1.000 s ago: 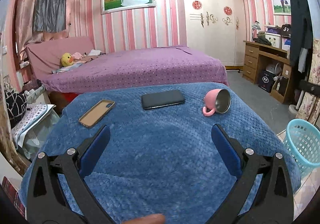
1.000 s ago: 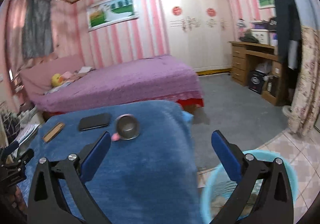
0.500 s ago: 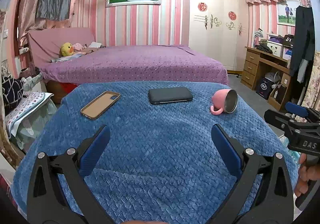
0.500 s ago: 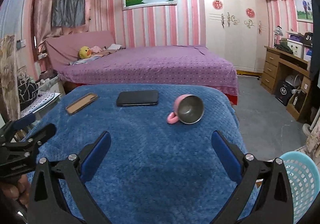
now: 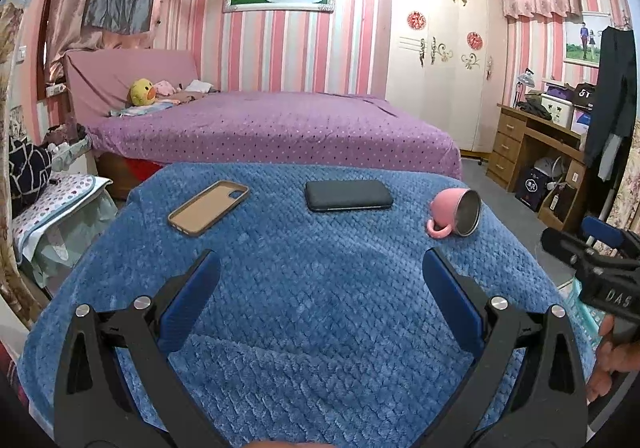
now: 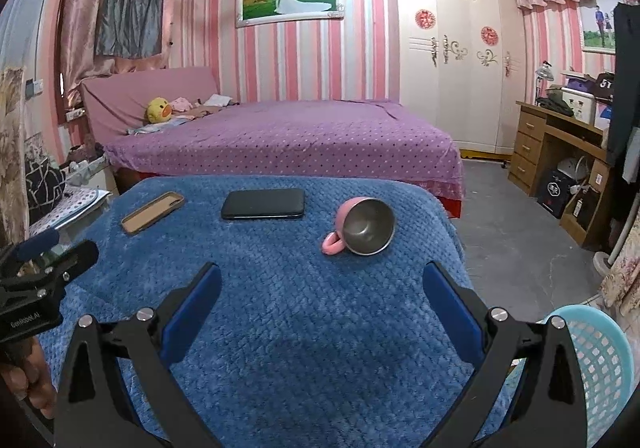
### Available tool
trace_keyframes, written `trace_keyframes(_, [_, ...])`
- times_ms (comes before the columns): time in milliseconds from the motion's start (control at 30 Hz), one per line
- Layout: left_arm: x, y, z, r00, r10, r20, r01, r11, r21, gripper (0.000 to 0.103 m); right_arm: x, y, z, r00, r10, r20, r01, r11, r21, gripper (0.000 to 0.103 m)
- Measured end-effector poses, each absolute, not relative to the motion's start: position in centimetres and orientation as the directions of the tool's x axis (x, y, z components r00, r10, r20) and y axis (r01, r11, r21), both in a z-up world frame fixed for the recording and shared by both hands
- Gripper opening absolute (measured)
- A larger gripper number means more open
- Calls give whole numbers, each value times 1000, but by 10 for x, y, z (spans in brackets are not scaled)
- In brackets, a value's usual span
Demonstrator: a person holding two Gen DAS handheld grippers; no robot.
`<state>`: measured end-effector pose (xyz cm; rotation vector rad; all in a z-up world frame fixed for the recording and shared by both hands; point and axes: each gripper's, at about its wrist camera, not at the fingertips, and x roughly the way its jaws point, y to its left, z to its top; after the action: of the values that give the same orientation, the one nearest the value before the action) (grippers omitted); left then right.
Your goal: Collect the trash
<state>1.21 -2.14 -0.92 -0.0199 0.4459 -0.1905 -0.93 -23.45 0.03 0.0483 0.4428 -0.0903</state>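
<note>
The left hand-held gripper point(image 5: 320, 290) hangs above the near part of a worktop covered with a blue quilted blanket point(image 5: 304, 288). Its two blue-padded fingers stand wide apart and nothing is between them. The right hand-held gripper point(image 6: 322, 294) is in the same state over the same blanket, fingers wide apart and empty. Each gripper also shows at the edge of the other camera's view, with a part of the person's hand on its handle.

Three things lie on the far part of the blanket, well apart from both grippers. On the left is a tan phone case point(image 5: 208, 207), lying flat with the inside up. In the middle is a black phone point(image 5: 347, 195), flat and with the long side across the view. On the right is a pink mug point(image 6: 362, 226), fallen on its side, the steel inside turned toward the right wrist camera and the handle touching the blanket.

A light blue plastic basket point(image 6: 600, 368) stands on the floor just beside the right near corner of the worktop. What is inside it cannot be seen. I cannot make out any loose piece of trash on the blanket.

Behind the worktop is a bed with a purple dotted cover point(image 5: 280, 127), and a yellow duck toy point(image 5: 141, 91) sits near its headboard.
</note>
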Motion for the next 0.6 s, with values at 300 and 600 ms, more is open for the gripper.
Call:
trace_keyframes(300, [14, -23, -13, 881, -173, -441, 169, 984, -48, 98, -9, -243, 2, 902, -75, -426, 94, 995, 25, 98])
trace_keyframes(600, [16, -29, -16, 876, -171, -452, 174, 984, -36, 98, -11, -250, 2, 902, -76, -425, 101, 994, 34, 98])
